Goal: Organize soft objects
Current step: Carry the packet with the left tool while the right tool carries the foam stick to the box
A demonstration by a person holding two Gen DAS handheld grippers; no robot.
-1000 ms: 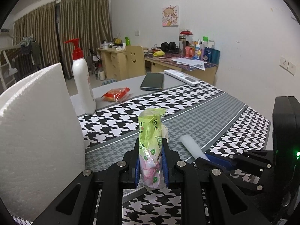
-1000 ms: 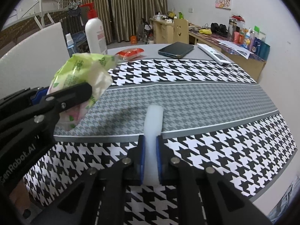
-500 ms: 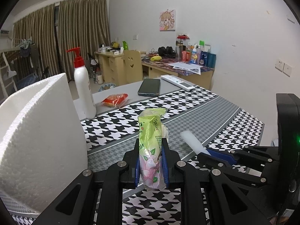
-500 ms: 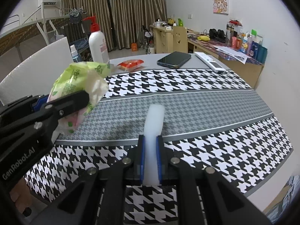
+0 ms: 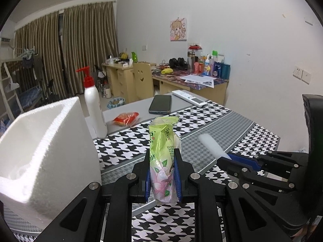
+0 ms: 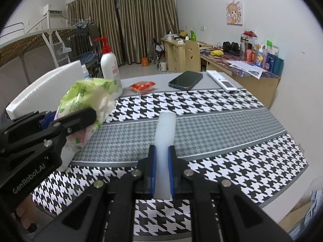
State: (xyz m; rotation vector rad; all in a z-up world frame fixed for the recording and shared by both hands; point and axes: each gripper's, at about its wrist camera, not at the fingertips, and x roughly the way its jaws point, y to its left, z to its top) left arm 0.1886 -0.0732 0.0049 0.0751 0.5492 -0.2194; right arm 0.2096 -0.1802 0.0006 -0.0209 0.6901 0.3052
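Observation:
My left gripper [image 5: 162,157] is shut on a green tissue pack [image 5: 161,141] with a pink flower print, held upright above the houndstooth table cloth [image 5: 214,121]. To its right, my right gripper [image 5: 228,158] is shut on a white foam strip [image 5: 210,144]. In the right wrist view the right gripper [image 6: 162,151] pinches the foam strip [image 6: 165,127], which sticks out forward over the cloth. The tissue pack [image 6: 86,96] hangs at the left in the left gripper [image 6: 80,119]. A white foam box [image 5: 46,147] stands open-topped just left of the left gripper.
Behind on the table are a white pump bottle [image 5: 93,104] with a red top, a red snack packet [image 5: 126,119], a dark phone [image 5: 160,104] and a white remote [image 5: 189,97]. The table edge [image 6: 292,183] runs along the right. A cluttered desk [image 5: 201,78] stands by the wall.
Both grippers have risen with their loads, so the table looks lower. The foam box's open top has come into the left wrist view. Both grips are unchanged.

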